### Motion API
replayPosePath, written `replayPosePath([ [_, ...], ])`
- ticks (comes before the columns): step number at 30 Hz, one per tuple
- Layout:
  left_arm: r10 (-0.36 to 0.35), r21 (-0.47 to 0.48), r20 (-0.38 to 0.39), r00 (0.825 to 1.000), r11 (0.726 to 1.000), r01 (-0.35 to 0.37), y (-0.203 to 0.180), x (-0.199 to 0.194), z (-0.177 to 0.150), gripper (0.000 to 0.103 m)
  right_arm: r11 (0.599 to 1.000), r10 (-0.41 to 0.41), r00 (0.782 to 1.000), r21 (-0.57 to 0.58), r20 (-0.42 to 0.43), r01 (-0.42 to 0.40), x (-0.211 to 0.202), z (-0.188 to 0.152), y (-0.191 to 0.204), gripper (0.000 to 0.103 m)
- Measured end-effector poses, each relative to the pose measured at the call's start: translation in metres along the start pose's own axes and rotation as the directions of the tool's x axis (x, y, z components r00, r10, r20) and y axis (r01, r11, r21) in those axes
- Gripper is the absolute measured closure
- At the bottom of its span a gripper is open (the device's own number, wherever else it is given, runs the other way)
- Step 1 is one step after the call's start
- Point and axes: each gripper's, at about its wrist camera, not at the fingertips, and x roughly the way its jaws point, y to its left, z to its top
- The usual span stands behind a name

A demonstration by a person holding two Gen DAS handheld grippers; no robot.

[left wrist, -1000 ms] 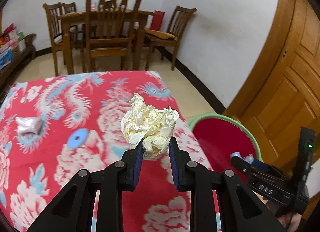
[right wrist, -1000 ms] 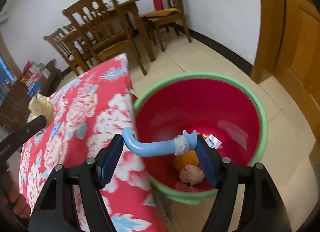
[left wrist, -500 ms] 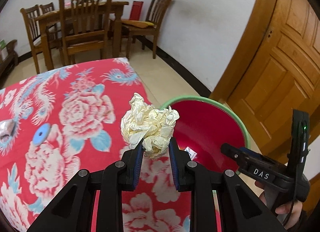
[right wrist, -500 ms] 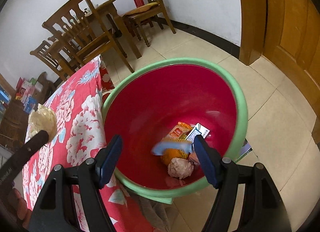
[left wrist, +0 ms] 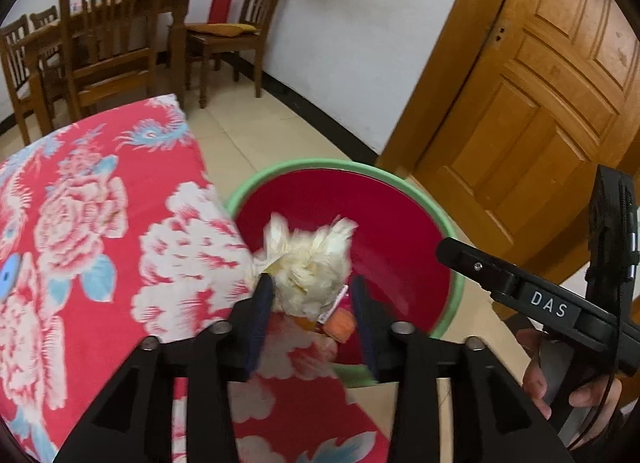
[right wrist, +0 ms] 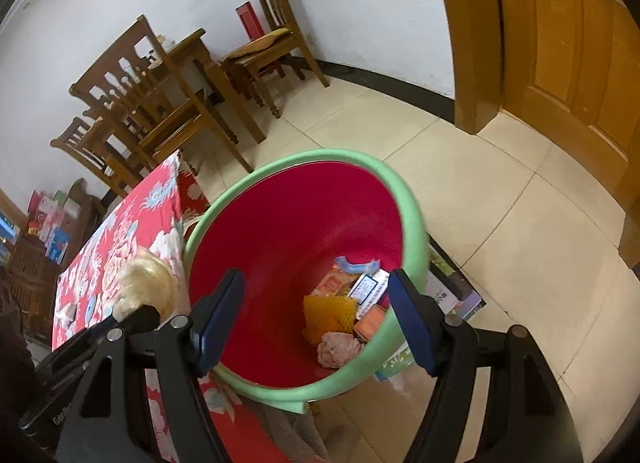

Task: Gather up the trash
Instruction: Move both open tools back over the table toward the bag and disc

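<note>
Jaws of the left gripper [left wrist: 308, 295] have just been opening: in the left wrist view they stand apart, and the crumpled paper ball [left wrist: 308, 263] that was clamped between them half a second ago now sits blurred between the pads, over the near rim of the red bin [left wrist: 344, 167]. I judge it released and about to drop in, so this piece of trash is nearly collected. The bin stands on the floor just beside the counter [left wrist: 100, 263] with its red flowered cloth. The right gripper [left wrist: 460, 253] reaches in from the right.

In the right wrist view that gripper's [right wrist: 316, 319] jaws stand wide with nothing between them. The blue curved piece [right wrist: 356, 265] they carried a second ago now lies inside the bin [right wrist: 280, 167], with an orange net [right wrist: 330, 313], small packets [right wrist: 370, 289] and a pinkish wad [right wrist: 338, 349]. The paper ball [right wrist: 146, 289] shows at the bin's left edge.
</note>
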Motion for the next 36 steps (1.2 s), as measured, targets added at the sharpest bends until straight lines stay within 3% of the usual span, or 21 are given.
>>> replayPosePath([
  [2,-0.011,0.007,0.003,1.000,1.000,0.011,-0.003,0.000,-0.001,0.045,1.000,-0.004,1.000,0.007,0.003,0.004,-0.001,0.001,-0.003,0.029],
  [9,0.006,-0.018,0.035,0.999,1.000,-0.005,0.005,-0.014,0.002,0.045,1.000,0.004,1.000,0.003,0.013,-0.004,-0.006,0.003,0.000,0.029],
  [22,0.139,-0.129,0.131,0.982,0.984,-0.122,0.067,-0.072,0.005,0.045,0.990,0.084,0.996,-0.115,0.008,-0.082,-0.016,-0.005,0.060,0.029],
  [31,0.255,-0.266,0.146,0.956,0.941,-0.211,0.131,-0.107,-0.005,0.045,0.963,0.150,0.988,-0.221,-0.035,-0.154,-0.009,-0.019,0.121,0.029],
  [36,0.340,-0.350,0.136,0.931,0.895,-0.276,0.167,-0.122,-0.012,0.045,0.949,0.177,0.982,-0.254,-0.062,-0.187,-0.002,-0.028,0.150,0.029],
])
